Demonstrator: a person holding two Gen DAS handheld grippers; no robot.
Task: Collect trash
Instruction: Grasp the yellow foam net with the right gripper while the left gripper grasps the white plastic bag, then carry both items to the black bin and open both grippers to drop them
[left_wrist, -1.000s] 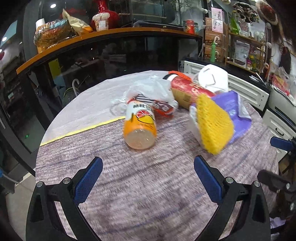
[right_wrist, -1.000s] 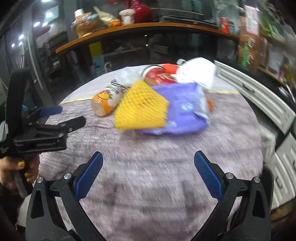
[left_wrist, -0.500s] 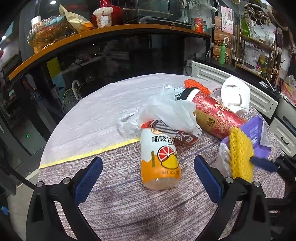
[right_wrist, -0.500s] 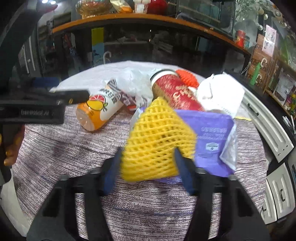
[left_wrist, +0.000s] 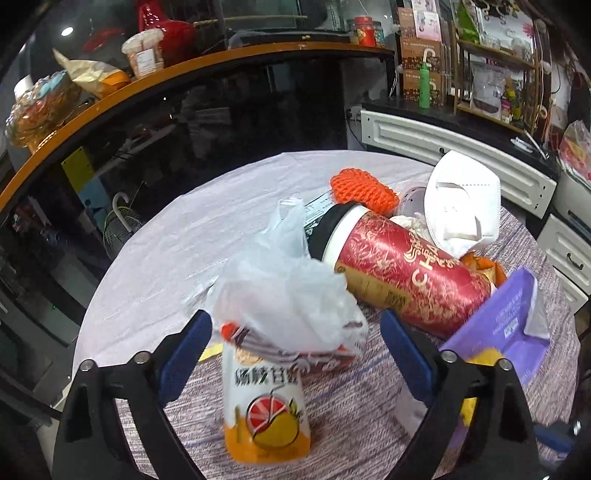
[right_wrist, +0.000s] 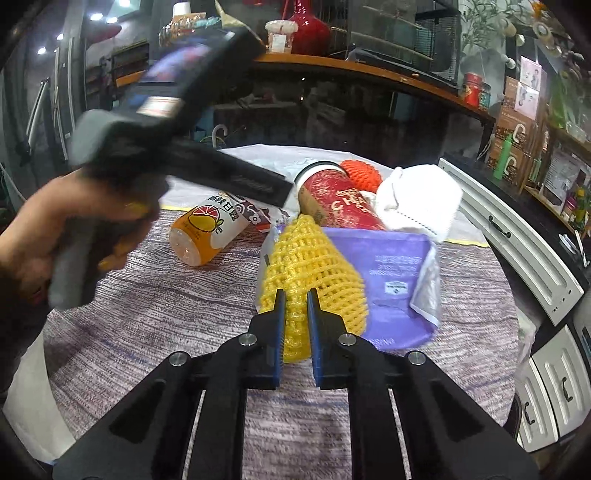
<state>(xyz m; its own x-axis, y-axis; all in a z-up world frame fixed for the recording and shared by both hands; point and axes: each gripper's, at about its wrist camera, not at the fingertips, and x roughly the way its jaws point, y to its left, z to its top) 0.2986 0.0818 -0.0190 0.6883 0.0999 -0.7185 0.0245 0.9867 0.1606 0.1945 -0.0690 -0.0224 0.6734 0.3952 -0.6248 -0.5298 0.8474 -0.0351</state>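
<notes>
Lying on its side at the left of the pile, the orange juice bottle (left_wrist: 266, 410) sits between the wide-spread blue pads of the left gripper (left_wrist: 295, 354), whose jaws are closing without touching it. A crumpled clear plastic bag (left_wrist: 284, 295) and a striped wrapper (left_wrist: 295, 350) cover the bottle's far end. Next comes the red paper cup (left_wrist: 406, 273), also on its side, with an orange foam net (left_wrist: 364, 188) beyond it toward the far edge of the round bench (left_wrist: 166, 251). A white face mask (left_wrist: 461, 203) leans against the cup's right side. Nearer the right edge, a purple tissue pack (right_wrist: 391, 280) lies flat, and the yellow foam net (right_wrist: 310, 266) rests on its left part. The right gripper (right_wrist: 295, 314) has its jaws closing on the net's near end, pinching it.
</notes>
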